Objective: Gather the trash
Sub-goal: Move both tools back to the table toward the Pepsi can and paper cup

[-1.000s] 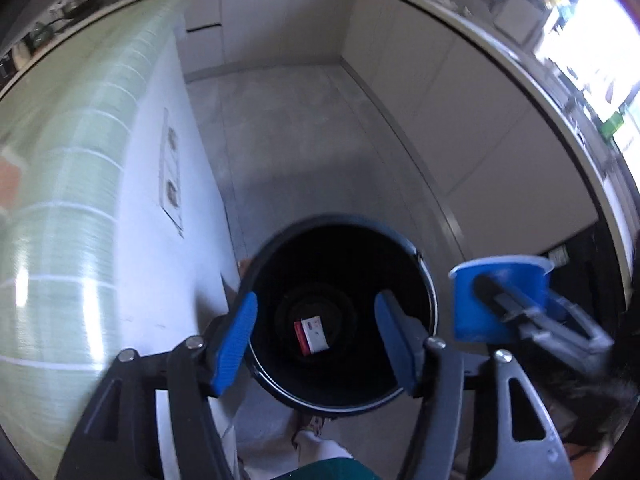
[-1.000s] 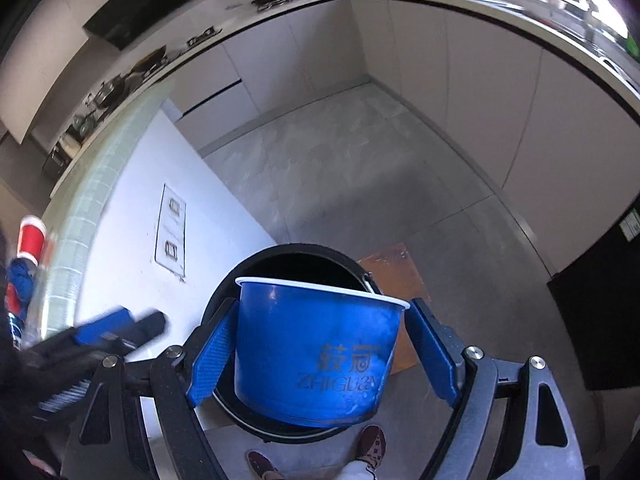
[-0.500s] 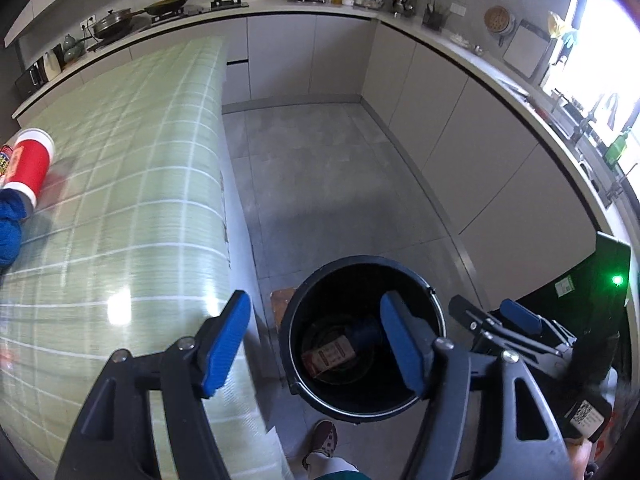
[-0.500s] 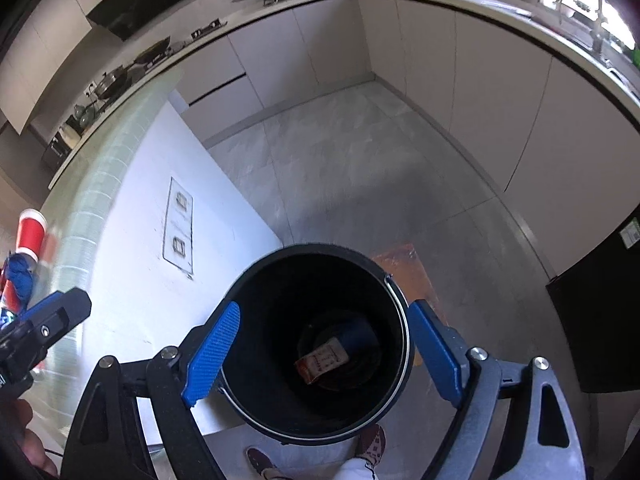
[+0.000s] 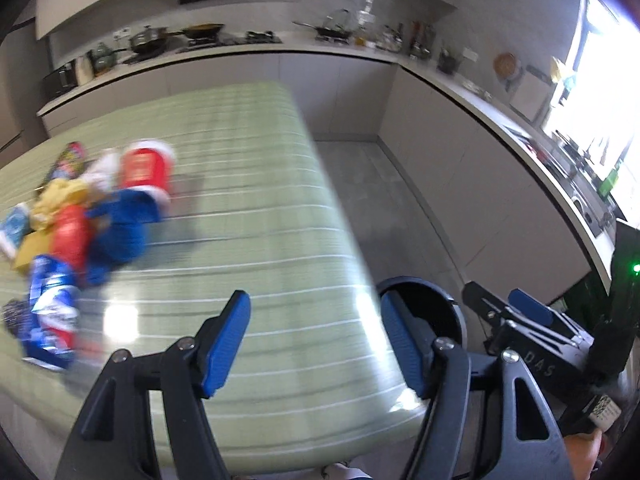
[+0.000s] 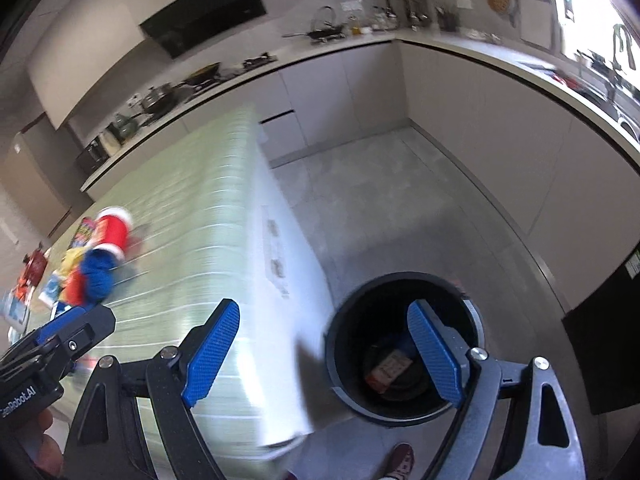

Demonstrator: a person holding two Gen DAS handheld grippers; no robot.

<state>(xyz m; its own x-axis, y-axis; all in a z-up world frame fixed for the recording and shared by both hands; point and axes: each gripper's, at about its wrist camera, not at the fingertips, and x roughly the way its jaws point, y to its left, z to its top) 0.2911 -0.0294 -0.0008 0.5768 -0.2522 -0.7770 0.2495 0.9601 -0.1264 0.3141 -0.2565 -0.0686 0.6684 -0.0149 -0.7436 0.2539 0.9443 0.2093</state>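
Red, blue and yellow packaging still makes up your workload — the trash pile (image 5: pixel 68 232) sits on the far left of the green striped tabletop (image 5: pixel 256 240), with a red paper cup (image 5: pixel 146 170) lying on its side at the pile's upper edge and a crumpled blue wrapper (image 5: pixel 118 232) just below it. It is clustered well away from the table's right edge, so you will have to reach across for it.

Your left gripper (image 5: pixel 314 346) hangs over the near end of the table, jaws parted with nothing between them; they have just been opening, which suits a hand readying for the next piece.

Right of the table edge, on the floor, stands the black trash bin (image 6: pixel 404 348). It is set just beside the table so a short swing carries anything over its mouth. Inside, a small carton (image 6: pixel 388 370) and something blue lie at the bottom.

Your right gripper (image 6: pixel 324 356) spans the gap between table corner and bin, jaws wide and empty — they too have just been opening. Both hands look free to head back to the pile.
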